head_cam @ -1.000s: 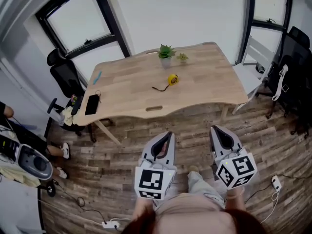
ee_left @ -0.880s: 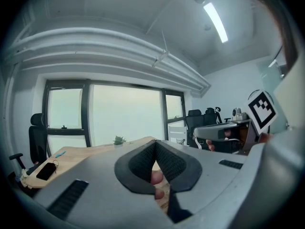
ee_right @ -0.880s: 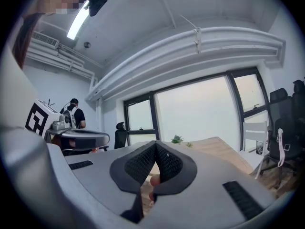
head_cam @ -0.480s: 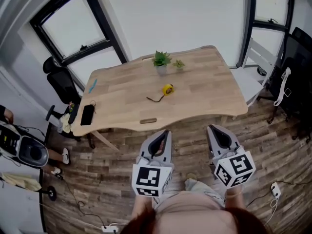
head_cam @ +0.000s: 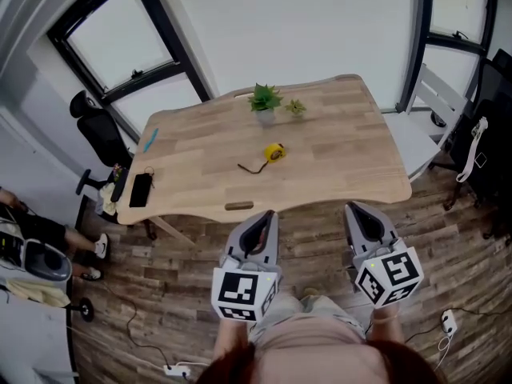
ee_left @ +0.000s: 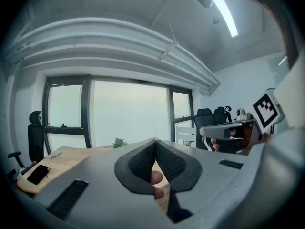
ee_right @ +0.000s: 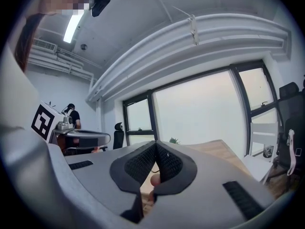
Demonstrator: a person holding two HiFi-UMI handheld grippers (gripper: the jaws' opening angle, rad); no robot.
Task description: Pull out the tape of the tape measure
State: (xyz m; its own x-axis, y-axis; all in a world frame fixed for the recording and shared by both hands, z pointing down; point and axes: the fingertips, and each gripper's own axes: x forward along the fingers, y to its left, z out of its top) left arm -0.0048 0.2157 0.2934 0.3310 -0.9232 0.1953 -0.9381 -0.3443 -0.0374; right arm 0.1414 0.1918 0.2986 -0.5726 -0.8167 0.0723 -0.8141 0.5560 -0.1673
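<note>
- Both grippers, in the head view, are low over the wood-plank floor [head_cam: 184,270], short of the table's near edge. The grey left gripper [head_cam: 269,217] and grey right gripper [head_cam: 353,210] each have their jaws pressed together, with nothing between them.
- Same view: the yellow round tape measure [head_cam: 274,152] lies near the middle of the light wooden table [head_cam: 352,158], well apart from both grippers. A short dark strip [head_cam: 251,166] trails from it toward the left.
- A green potted plant [head_cam: 264,100] stands near the far edge, and a flat black phone [head_cam: 140,189] lies at the left end.
- Left gripper view: the left gripper [ee_left: 155,141] has its dark textured pads meeting at the tips, empty. Fingertips [ee_left: 155,178] show through the gap lower down. The table [ee_left: 62,157], phone [ee_left: 37,174] and plant [ee_left: 119,142] lie beyond, and the right gripper [ee_left: 224,130] is at the right. I cannot make out the tape measure here.
- Right gripper view: the right gripper [ee_right: 156,144] also has its pads closed tip to tip on nothing. The table [ee_right: 219,149] stretches ahead with the plant [ee_right: 174,140] far off. The left gripper [ee_right: 83,137] is at the left.
</note>
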